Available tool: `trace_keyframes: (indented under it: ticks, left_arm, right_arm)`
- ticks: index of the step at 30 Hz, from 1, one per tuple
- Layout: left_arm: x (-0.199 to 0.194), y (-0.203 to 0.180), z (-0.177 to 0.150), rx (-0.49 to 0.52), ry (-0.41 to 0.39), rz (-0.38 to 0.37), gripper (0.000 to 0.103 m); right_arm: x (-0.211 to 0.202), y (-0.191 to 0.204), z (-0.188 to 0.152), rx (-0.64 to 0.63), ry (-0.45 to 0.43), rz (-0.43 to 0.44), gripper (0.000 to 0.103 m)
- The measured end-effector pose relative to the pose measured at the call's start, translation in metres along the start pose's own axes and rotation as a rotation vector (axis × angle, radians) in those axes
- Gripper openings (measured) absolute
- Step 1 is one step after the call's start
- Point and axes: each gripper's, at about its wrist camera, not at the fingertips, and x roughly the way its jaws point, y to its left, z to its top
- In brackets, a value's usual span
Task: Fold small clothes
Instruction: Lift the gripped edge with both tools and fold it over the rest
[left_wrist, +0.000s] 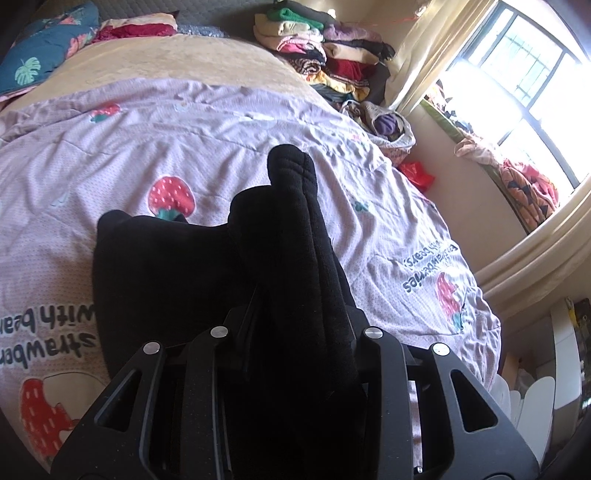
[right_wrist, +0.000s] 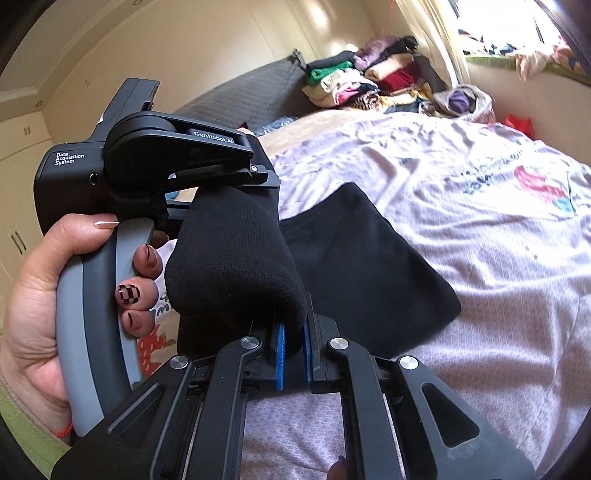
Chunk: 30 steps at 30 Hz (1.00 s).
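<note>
A black sock (right_wrist: 229, 266) stretches between my two grippers above the bed. My right gripper (right_wrist: 293, 343) is shut, its blue pads (right_wrist: 280, 350) pinching one end of the sock. A hand holds my left gripper (right_wrist: 271, 181) at the left of the right wrist view, shut on the sock's other end. In the left wrist view the black sock (left_wrist: 291, 206) rises out of the left gripper (left_wrist: 295, 314) and hides its fingertips. A second black garment (left_wrist: 159, 273) (right_wrist: 362, 266) lies flat on the strawberry bedspread (left_wrist: 184, 147) below them.
A pile of folded clothes (left_wrist: 325, 55) (right_wrist: 354, 77) sits at the bed's far end. A patterned bag of clothes (left_wrist: 384, 125) and a red bag (left_wrist: 417, 173) lie by the window wall (left_wrist: 517, 74). A blue leaf-print pillow (left_wrist: 40, 55) is at the far left.
</note>
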Motion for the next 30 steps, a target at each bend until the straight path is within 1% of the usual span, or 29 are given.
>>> trace_keyframes:
  ticks: [6, 11, 15, 20, 25, 27, 28, 30]
  left_arm:
    - [0.022, -0.004, 0.001, 0.008, 0.047, 0.015, 0.025]
    - [0.036, -0.010, 0.000, 0.013, 0.073, 0.024, 0.028]
    - [0.045, -0.014, -0.003, 0.025, 0.082, 0.033, 0.031]
    - [0.054, -0.016, -0.004, 0.029, 0.088, 0.041, 0.035]
    - [0.060, -0.022, -0.002, 0.051, 0.086, 0.057, 0.042]
    - [0.060, -0.023, -0.002, 0.047, 0.086, 0.054, 0.046]
    - [0.061, -0.023, -0.001, 0.042, 0.084, 0.047, 0.051]
    - [0.060, -0.024, 0.000, 0.032, 0.080, 0.031, 0.053]
  right_arm:
    - [0.004, -0.013, -0.001, 0.065, 0.030, 0.001, 0.008]
    - [0.009, -0.028, -0.003, 0.157, 0.063, 0.020, 0.009]
    - [0.013, -0.041, -0.006, 0.229, 0.094, 0.035, 0.013]
    - [0.017, -0.051, -0.006, 0.279, 0.122, 0.045, 0.015]
    - [0.016, -0.058, -0.006, 0.310, 0.132, 0.045, 0.020]
    - [0.018, -0.057, -0.005, 0.302, 0.133, 0.034, 0.022]
    - [0.016, -0.056, -0.005, 0.300, 0.132, 0.027, 0.023]
    - [0.015, -0.058, -0.007, 0.307, 0.134, 0.011, 0.023]
